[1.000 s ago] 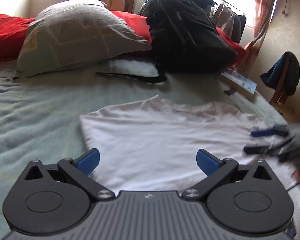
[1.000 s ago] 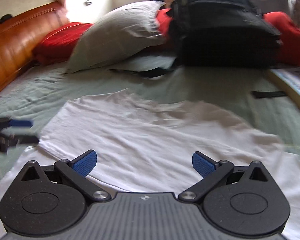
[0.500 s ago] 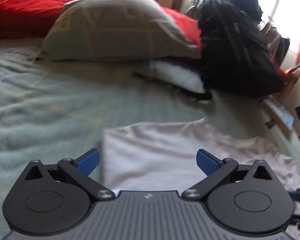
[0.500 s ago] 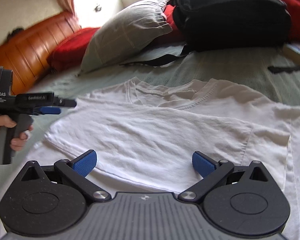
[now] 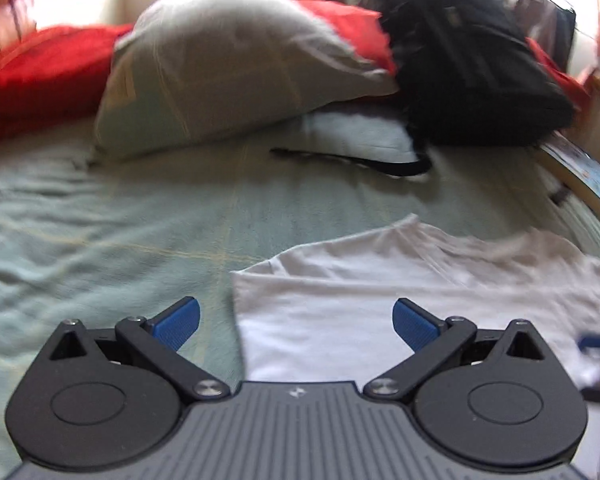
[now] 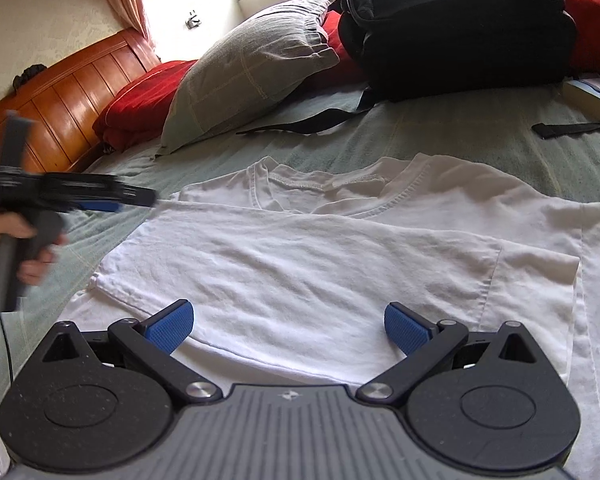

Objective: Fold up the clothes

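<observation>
Blue pads (image 6: 168,326) of my right gripper (image 6: 288,326) sit spread wide with nothing between them, hovering over the near half of the white T-shirt (image 6: 320,264). That shirt lies flat on the green bedspread (image 6: 480,128), one side folded in across the body, collar at 12 o'clock from my jaws. At 9 o'clock in the right wrist view, a hand (image 6: 8,240) grips the left gripper (image 6: 112,202), blurred, just beside the shirt's left edge and above the bedspread. From its own camera the left gripper (image 5: 296,320) is also spread and empty, the shirt's folded edge (image 5: 236,304) running between its fingers; the picture is smeared. Farther out at 11 o'clock, a grey pillow (image 6: 252,64) leans on a red blanket (image 6: 140,100) against the wooden headboard (image 6: 68,92). At 1 o'clock a black backpack (image 6: 460,28) stands, its strap (image 6: 300,124) trailing toward the shirt. At 2 o'clock lies a book (image 6: 596,96).
</observation>
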Demonstrator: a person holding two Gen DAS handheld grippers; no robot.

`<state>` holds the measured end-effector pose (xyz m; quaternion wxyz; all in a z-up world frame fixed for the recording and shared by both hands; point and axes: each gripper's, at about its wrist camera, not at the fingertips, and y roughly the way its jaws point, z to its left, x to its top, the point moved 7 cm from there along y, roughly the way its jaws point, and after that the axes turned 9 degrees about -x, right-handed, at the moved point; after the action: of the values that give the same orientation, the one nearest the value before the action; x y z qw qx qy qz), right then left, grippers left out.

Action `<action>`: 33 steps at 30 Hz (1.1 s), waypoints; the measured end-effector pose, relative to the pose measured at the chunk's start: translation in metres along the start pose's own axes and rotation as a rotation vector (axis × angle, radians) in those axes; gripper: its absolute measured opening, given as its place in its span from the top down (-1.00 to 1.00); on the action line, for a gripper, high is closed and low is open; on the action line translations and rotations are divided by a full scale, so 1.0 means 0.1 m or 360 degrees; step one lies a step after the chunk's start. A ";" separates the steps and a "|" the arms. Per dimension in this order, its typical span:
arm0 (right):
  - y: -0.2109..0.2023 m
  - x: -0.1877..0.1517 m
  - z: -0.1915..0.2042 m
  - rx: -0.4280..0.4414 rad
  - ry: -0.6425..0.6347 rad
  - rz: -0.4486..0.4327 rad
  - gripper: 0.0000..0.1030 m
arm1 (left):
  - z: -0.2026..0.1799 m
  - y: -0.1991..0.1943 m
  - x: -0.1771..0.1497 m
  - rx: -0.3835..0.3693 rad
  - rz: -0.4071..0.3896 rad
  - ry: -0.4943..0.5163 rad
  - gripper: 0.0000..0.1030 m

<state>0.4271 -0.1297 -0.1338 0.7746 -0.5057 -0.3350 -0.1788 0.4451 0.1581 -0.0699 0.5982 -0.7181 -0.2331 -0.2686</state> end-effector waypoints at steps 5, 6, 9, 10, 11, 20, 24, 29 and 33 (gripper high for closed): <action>0.02 -0.01 0.02 -0.0031 -0.0026 -0.0009 -1.00 | -0.21 -0.68 -0.30 0.0010 0.0059 0.0178 -0.98; 0.02 -0.01 0.03 -0.0041 -0.0035 -0.0007 -1.00 | -0.26 -0.79 -0.39 0.0008 0.0065 0.0202 -0.98; 0.03 0.01 0.06 -0.0073 -0.0068 0.0010 -1.00 | -0.38 -1.08 -0.69 -0.0026 0.0071 0.0263 -0.98; 0.02 0.02 0.08 -0.0086 -0.0080 0.0016 -1.00 | -0.43 -1.13 -0.81 -0.0053 0.0064 0.0274 -0.98; 0.00 0.04 0.11 -0.0094 -0.0095 0.0017 -1.00 | -0.47 -1.17 -0.93 -0.0074 0.0040 0.0271 -0.98; -0.80 -0.21 0.39 -0.0202 -0.0276 0.0012 -1.00 | -0.80 -0.80 -1.85 -0.0241 0.0043 0.0291 -0.98; -0.94 -0.69 0.34 -0.0354 -0.0353 0.0122 -1.00 | -0.78 -0.90 -2.05 -0.0261 -0.0025 0.0316 -0.98; -1.06 -1.22 0.35 -0.0463 -0.0412 0.0183 -1.00 | -0.70 -1.18 -2.34 -0.0242 -0.0049 0.0344 -0.98; -1.13 -1.38 0.31 -0.0518 -0.0334 0.0137 -1.00 | -0.69 -1.41 -2.59 -0.0221 -0.0048 0.0369 -0.98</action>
<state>0.2489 -0.1579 -0.1474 0.6504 -0.6539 -0.3588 -0.1435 0.1516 0.1113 -0.1285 0.5659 -0.7184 -0.1540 -0.3742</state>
